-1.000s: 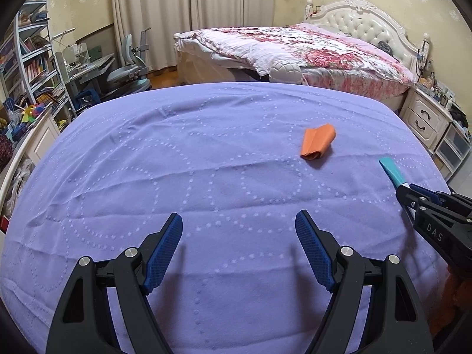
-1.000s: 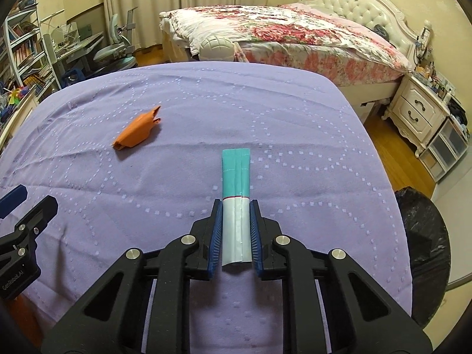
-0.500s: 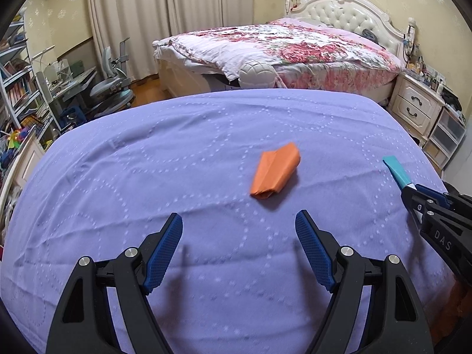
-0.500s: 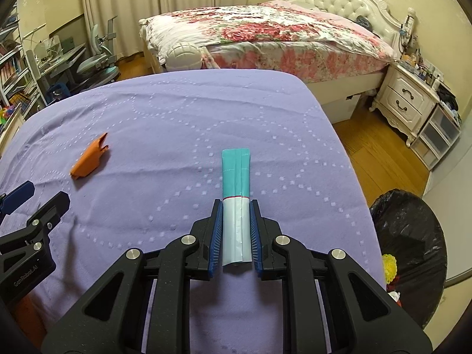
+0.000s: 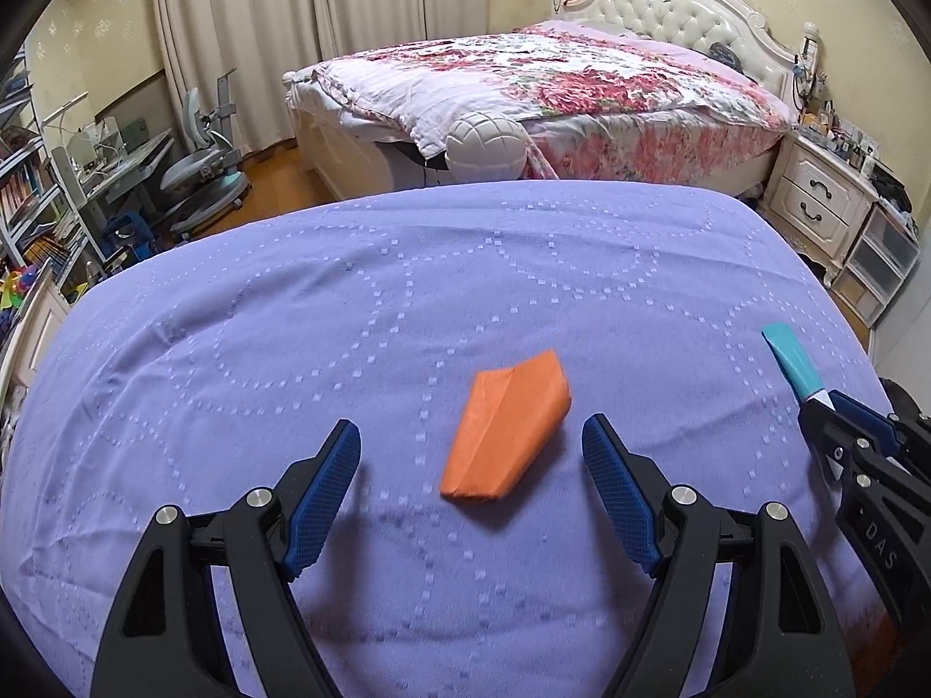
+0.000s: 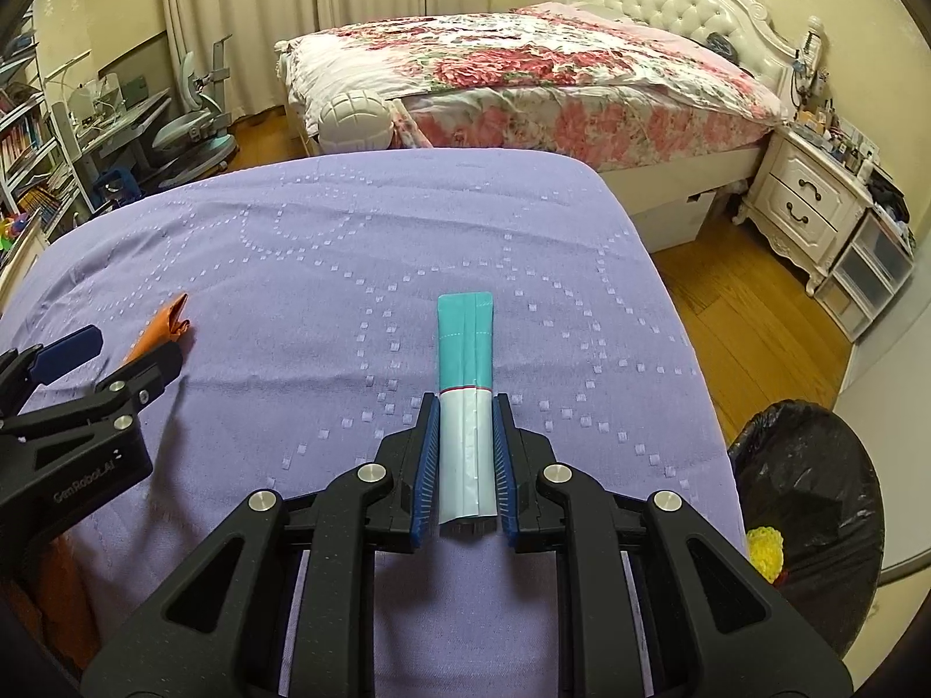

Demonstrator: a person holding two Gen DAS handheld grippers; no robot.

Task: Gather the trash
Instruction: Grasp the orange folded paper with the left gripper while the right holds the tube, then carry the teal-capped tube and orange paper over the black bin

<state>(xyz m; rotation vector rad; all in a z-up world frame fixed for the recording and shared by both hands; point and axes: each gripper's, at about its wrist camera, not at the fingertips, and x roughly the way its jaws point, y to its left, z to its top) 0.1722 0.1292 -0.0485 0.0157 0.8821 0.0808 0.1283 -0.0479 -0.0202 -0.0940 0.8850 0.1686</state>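
Note:
A folded orange paper scrap (image 5: 505, 433) lies on the purple tablecloth (image 5: 407, 302). My left gripper (image 5: 471, 445) is open, its blue fingers on either side of the scrap's near end, just above the cloth. My right gripper (image 6: 464, 407) is shut on a teal and white wrapper (image 6: 464, 366) that sticks out forward over the cloth. The wrapper also shows at the right edge of the left wrist view (image 5: 792, 362). The orange scrap (image 6: 160, 328) shows at the left of the right wrist view, partly behind the left gripper (image 6: 125, 352).
A bin with a black bag (image 6: 809, 494), holding a yellow item, stands on the floor right of the table. A floral bed (image 5: 553, 87), a white nightstand (image 5: 820, 203) and a desk with chair (image 5: 192, 151) lie beyond. The table edge drops off at right.
My left gripper has moved forward and right, so the orange scrap now lies between its open fingers. My right gripper has swung right with the wrapper; the bin shows more fully.

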